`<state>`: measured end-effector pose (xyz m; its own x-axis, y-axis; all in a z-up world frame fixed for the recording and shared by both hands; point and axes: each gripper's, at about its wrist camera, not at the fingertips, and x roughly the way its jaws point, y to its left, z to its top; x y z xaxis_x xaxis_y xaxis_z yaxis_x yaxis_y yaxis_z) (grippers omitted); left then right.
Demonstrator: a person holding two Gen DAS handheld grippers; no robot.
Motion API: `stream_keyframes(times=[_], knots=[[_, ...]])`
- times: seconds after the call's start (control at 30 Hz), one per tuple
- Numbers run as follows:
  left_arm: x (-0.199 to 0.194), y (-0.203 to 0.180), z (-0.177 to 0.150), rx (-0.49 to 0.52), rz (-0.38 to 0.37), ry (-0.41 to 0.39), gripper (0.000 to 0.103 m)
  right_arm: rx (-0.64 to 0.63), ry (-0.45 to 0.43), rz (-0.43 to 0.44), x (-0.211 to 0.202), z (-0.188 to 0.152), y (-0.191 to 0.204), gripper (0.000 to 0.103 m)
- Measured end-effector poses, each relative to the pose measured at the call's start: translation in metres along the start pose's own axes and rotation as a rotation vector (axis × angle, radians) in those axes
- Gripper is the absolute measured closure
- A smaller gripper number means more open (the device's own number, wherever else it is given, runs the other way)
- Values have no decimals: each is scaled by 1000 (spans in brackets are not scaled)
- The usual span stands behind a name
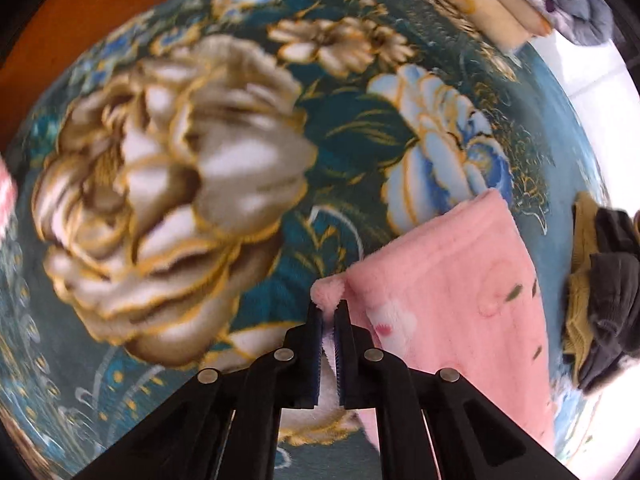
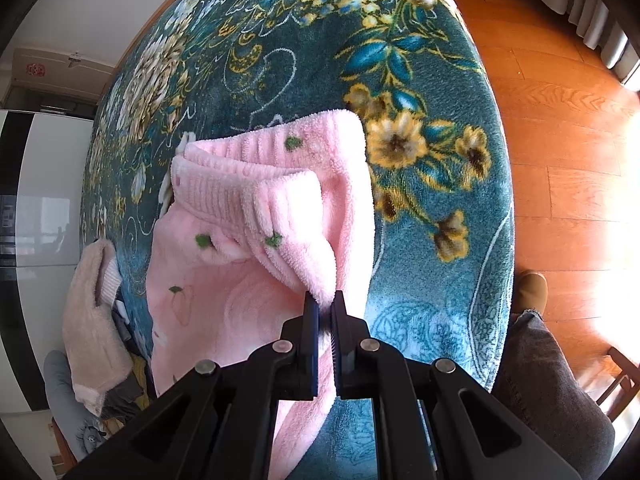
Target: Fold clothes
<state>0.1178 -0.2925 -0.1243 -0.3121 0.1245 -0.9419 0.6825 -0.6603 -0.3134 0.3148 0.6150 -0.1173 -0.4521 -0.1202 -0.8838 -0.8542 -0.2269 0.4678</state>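
Backdrop: wood floor [image 2: 560, 140] all around, and a teal flowered blanket [image 2: 420, 280] covering the surface we're working on.
Garment: pink fleece pants [image 2: 248, 220] with a ribbed waistband, partly lying on the blanket, partly lifted.
Left claw [image 1: 329, 312]: pinched tight on a fluffy pink corner of the pants.
Right claw [image 2: 325, 308]: clamped on the fleece just below the waistband.
Done so far: we reckon a few things, since a folded yellow stack [image 1: 492, 12] sits at the far end.
Still to do: the pants look only half doubled over, not squared off yet. Plus a dark and mustard heap [image 1: 600, 288] and a beige fuzzy piece [image 2: 96, 320] wait unfolded.
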Motion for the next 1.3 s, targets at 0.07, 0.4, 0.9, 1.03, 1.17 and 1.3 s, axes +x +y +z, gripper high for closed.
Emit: stream_keyframes(times=[0.07, 0.4, 0.9, 1.03, 1.17, 1.3], knots=[[-1, 6, 2, -47, -26, 15, 93, -2, -3, 4, -1, 0, 1, 97], [-31, 23, 8, -206, -125, -54, 91, 2, -1, 6, -1, -3, 1, 97], [3, -3, -8, -168, -182, 58, 71, 2, -6, 2, -5, 0, 3, 97], [-4, -5, -5, -151, -181, 27, 85, 3, -8, 2, -4, 1, 3, 97], [-12, -18, -3, -97, -140, -15, 99, -3, -18, 21, -7, 3, 6, 97], [-38, -39, 2, -63, -201, -67, 99, -39, -72, 63, -24, 8, 20, 99]])
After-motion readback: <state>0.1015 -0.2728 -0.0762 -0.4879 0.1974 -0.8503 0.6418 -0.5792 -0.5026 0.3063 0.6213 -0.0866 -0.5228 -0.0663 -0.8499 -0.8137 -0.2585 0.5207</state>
